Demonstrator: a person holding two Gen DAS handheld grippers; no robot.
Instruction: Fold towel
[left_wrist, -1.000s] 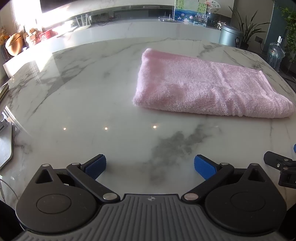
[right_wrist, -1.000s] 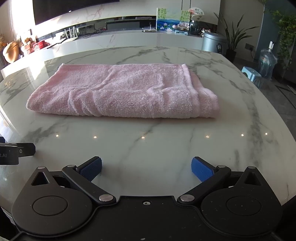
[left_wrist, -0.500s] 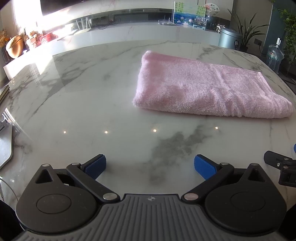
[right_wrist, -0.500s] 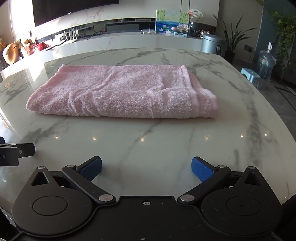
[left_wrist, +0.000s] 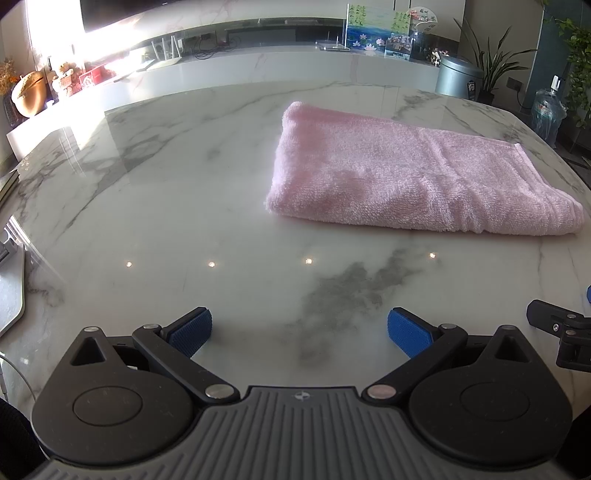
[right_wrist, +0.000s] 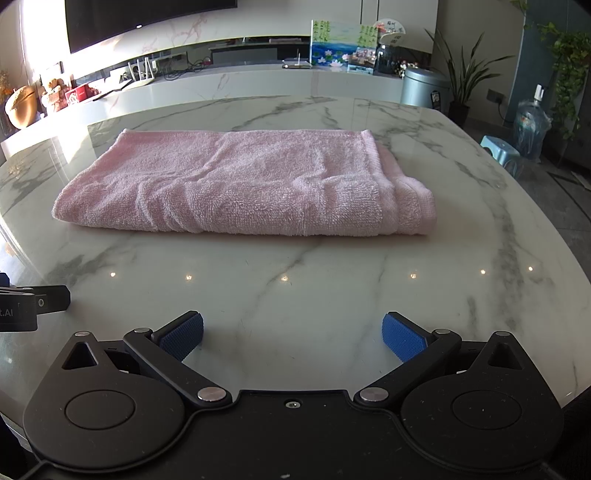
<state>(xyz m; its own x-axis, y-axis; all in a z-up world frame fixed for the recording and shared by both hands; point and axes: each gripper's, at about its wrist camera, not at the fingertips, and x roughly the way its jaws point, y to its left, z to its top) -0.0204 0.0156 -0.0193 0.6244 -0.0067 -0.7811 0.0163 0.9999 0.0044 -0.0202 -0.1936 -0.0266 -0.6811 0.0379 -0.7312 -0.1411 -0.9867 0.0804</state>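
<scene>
Pink towel (right_wrist: 236, 184), folded, flat on the marble tabletop (right_wrist: 332, 280); soft, limp terry, best pinched at corners. Left tongs (left_wrist: 299, 328) and right tongs (right_wrist: 291, 332) spread wide, empty.

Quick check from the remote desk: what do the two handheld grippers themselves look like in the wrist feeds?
Both match: the left gripper and right gripper have black linkage arms with silver pivot pins, round black hubs and blue textured fingertip pads. The left body is ribbed grey, the right plain black. No hands or sleeves visible.
</scene>
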